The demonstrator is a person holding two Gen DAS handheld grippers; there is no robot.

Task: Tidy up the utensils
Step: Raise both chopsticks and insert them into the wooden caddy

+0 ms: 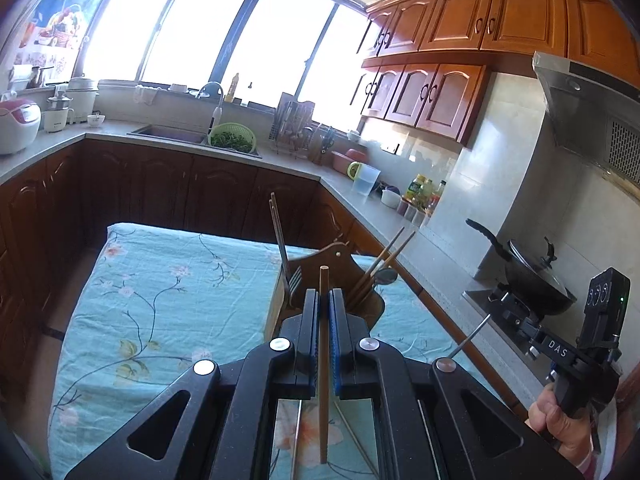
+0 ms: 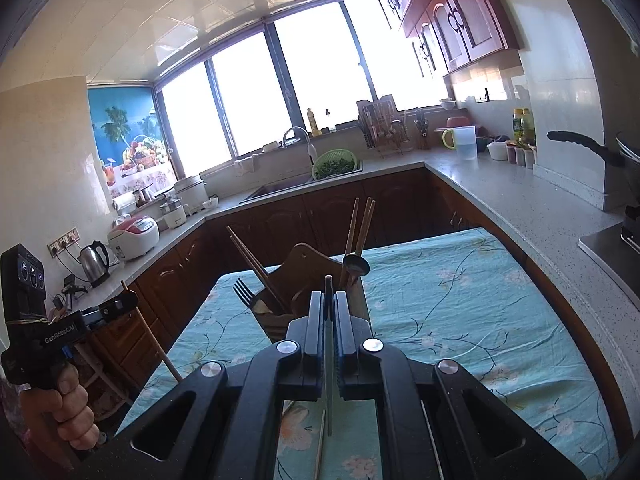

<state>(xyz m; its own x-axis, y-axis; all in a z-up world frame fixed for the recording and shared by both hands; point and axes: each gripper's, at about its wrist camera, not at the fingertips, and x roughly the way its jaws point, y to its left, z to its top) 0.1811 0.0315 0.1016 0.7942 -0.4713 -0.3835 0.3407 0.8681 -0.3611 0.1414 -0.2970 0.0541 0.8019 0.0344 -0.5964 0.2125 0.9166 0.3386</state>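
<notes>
My left gripper [image 1: 324,294] is shut on a wooden chopstick [image 1: 323,380], which stands upright between the blue pads. My right gripper [image 2: 328,296] is shut on a thin metal chopstick [image 2: 329,392], also upright. Just beyond both stands a brown wooden utensil holder [image 2: 298,272] on the table. It holds a fork [image 2: 243,291], a spoon [image 2: 356,266] and several wooden chopsticks [image 2: 362,224]. In the left wrist view the holder [image 1: 332,264] is straight ahead and the right gripper [image 1: 506,312] is off to the right.
The table has a teal floral cloth [image 1: 160,288]; loose chopsticks [image 1: 296,440] lie on it under my grippers. A kitchen counter [image 2: 520,200] runs around the room, with a sink, a green colander [image 1: 232,138], jars and a black wok [image 1: 536,276] on the stove.
</notes>
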